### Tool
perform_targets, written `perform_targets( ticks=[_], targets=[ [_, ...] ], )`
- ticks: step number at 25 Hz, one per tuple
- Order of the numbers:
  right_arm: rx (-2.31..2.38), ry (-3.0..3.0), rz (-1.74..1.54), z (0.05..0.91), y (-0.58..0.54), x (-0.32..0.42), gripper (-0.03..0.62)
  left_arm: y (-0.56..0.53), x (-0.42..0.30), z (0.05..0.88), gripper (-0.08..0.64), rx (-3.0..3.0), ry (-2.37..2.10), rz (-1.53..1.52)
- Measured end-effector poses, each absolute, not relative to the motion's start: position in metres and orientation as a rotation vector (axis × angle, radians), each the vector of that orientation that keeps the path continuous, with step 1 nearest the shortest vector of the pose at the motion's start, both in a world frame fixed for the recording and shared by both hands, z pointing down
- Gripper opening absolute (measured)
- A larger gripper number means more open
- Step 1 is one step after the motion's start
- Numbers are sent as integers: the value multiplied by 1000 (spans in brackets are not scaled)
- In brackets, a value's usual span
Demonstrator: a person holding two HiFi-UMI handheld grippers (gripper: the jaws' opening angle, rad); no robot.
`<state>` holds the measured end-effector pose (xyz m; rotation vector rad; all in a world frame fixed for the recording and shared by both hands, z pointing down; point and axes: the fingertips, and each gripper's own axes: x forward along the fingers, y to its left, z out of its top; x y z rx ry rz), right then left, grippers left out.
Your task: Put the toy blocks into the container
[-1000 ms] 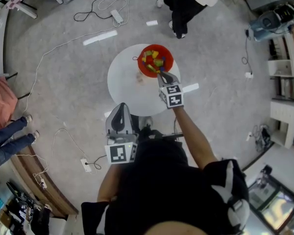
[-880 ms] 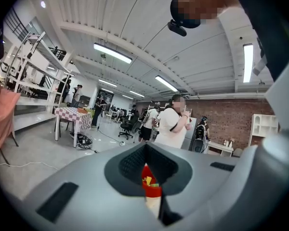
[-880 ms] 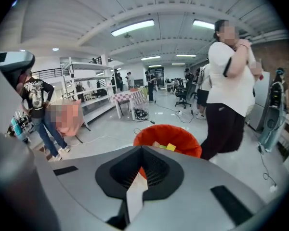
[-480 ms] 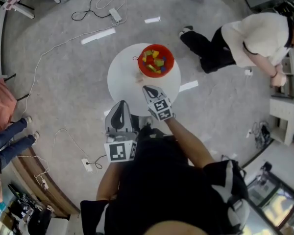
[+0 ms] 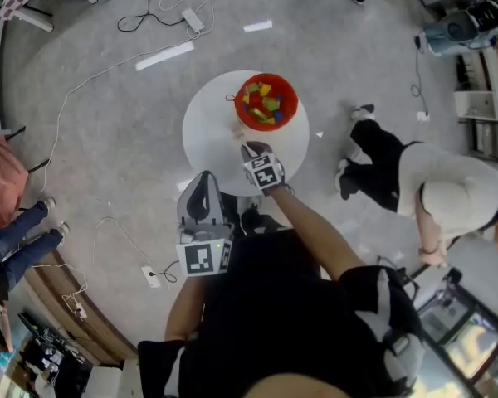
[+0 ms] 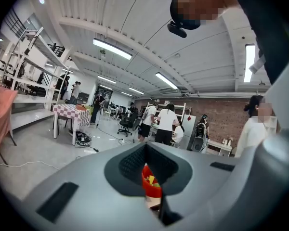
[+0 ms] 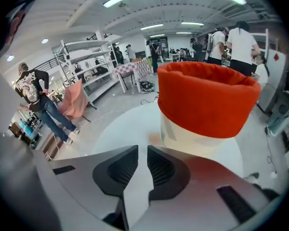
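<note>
A red container (image 5: 266,102) filled with several coloured blocks stands at the far side of the round white table (image 5: 207,139). In the right gripper view the container (image 7: 207,100) looms close, ahead and to the right. One small pale block (image 5: 237,133) lies on the table beside the container. My right gripper (image 5: 251,148) hovers just short of that block. Its jaws are a narrow slit apart and opening, with nothing between them (image 7: 142,160). My left gripper (image 5: 201,191) is held back at the table's near edge, its tips together and empty.
A person in a white top (image 5: 432,189) bends down on the floor right of the table. Cables (image 5: 100,77) and a power strip (image 5: 191,21) lie on the floor behind and to the left. Another person's legs (image 5: 17,235) show at the left edge.
My right gripper pulled back from the container's rim toward me and now points at the small block. The person in white moved from the back to the table's right.
</note>
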<state>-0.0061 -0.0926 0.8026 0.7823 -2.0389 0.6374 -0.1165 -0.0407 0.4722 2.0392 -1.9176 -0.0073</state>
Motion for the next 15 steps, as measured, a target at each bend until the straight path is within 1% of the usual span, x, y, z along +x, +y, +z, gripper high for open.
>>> perform_targets(
  ticks=[3, 8, 15],
  targets=[
    [777, -1998, 654, 820, -95, -10, 81, -47, -118, 468, -6, 2015, -1922, -50],
    [771, -1908, 717, 846, -96, -12, 118, -42, -120, 477, -6, 2028, -1905, -1],
    [794, -1841, 724, 865, -108, -15, 123, -46, -129, 475, -6, 1972, -1921, -36]
  ],
)
